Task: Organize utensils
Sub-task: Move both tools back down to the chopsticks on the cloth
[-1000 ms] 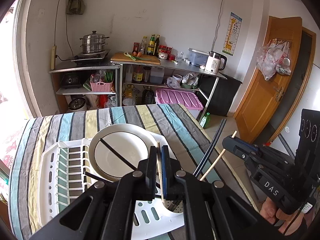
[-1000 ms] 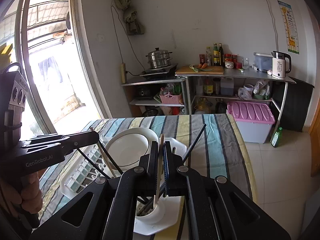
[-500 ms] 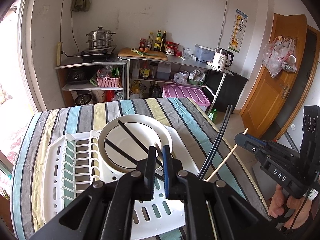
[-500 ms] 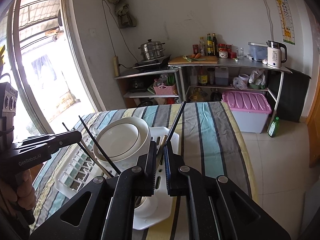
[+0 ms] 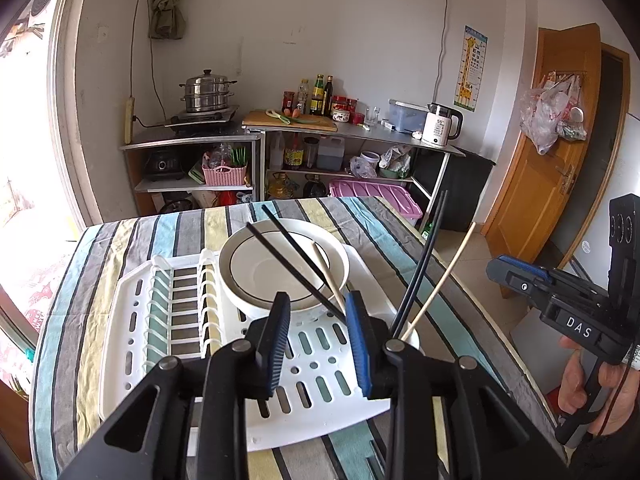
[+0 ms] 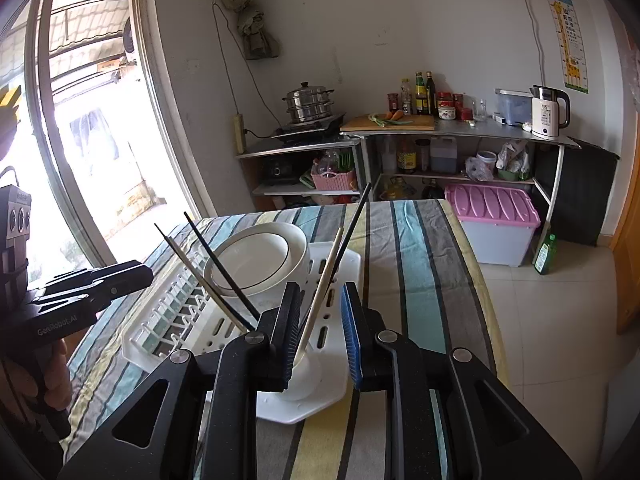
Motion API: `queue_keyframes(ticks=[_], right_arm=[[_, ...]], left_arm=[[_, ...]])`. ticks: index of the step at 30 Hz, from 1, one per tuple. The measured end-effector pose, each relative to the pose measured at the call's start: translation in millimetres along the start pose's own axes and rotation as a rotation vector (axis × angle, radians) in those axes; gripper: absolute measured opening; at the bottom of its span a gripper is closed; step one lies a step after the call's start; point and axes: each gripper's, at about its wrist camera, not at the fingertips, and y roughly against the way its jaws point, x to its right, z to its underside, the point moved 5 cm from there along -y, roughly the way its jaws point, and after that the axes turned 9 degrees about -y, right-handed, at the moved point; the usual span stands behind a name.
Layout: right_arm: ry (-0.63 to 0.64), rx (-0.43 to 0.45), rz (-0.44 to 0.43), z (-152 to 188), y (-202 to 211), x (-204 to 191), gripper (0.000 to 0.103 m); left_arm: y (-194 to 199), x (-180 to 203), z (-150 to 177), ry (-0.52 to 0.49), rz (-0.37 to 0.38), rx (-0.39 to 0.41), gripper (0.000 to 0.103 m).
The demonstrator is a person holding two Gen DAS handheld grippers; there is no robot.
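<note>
Only right wrist view shows the white cup (image 6: 302, 376) holding chopsticks (image 6: 320, 300).

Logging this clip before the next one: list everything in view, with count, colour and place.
chopsticks: about five, black and pale wood, standing in the holder
utensil holder: one, white, at the rack's near corner
dish rack: one, white, on the table
bowl: one, white with a dark rim line, in the rack
tablecloth: one, striped blue, grey and yellow, over the table
steamer pot: one, steel, on the far counter
kettle: one, white, on the counter's right end
storage box: one, pink lid, on the floor
left gripper: open, above the rack
right gripper: open, around a wooden chopstick
</note>
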Motion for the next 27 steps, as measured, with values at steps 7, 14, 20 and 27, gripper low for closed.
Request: queue_keyframes(ticks=[7, 14, 20, 27], right_arm=[[0.040, 0.014, -0.008, 38, 28, -17, 0.022], [0.026, -0.047, -0.042, 86, 44, -24, 0.022], [0.024, -0.089, -0.046, 118, 52, -30, 0.021], [0.011, -0.130, -0.042, 140, 48, -31, 0.021]], left_arm=[[26, 7, 42, -0.021, 0.013, -0.013, 0.036], [44, 17, 86, -0.038, 0.013, -0.054, 0.036], [43, 27, 126, -0.046, 0.027, -0.120, 0.036], [33, 33, 157, -0.036, 0.039, -0.183, 0.036]])
